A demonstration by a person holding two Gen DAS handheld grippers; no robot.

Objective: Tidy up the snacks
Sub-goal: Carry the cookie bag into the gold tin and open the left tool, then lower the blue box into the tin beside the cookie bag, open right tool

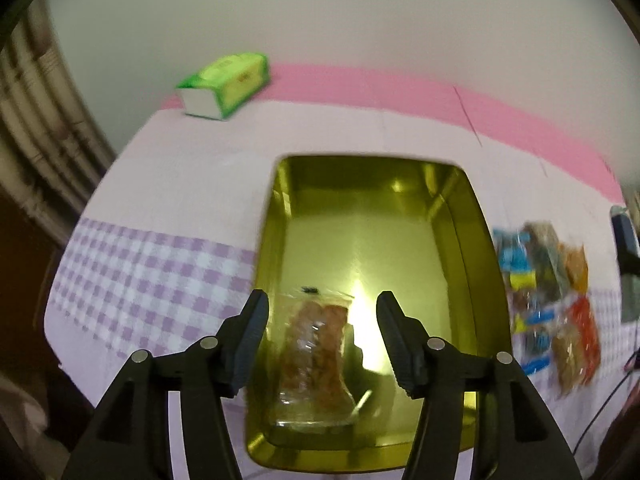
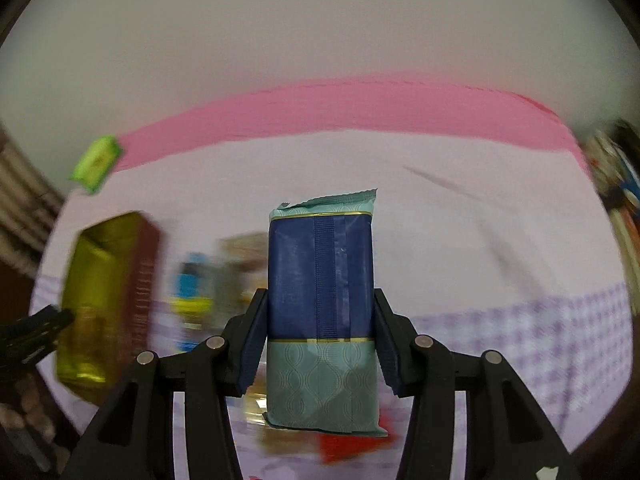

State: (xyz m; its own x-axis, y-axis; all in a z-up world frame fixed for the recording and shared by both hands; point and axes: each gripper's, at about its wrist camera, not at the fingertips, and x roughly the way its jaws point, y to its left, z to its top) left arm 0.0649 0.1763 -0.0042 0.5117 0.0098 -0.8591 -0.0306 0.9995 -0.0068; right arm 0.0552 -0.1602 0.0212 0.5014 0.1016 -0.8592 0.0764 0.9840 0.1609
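A gold metal tin (image 1: 472,248) lies open on the table in the left wrist view. Inside it, at the near end, rests a clear packet of orange-brown snack (image 1: 316,356). My left gripper (image 1: 322,336) hangs above that packet, open, its pads clear of it. A pile of snack packets (image 1: 548,300) lies on the cloth to the right of the tin. In the right wrist view my right gripper (image 2: 320,336) is shut on a blue and teal snack packet (image 2: 322,280), held upright above the table. The gold tin (image 2: 100,280) shows blurred at the left.
A green tissue pack (image 1: 228,84) sits at the table's far left corner. The cloth is pink along the far edge and purple-checked near me. A person's hand and the other gripper (image 2: 32,336) show at the left edge. More packets (image 2: 200,284) lie blurred behind the held one.
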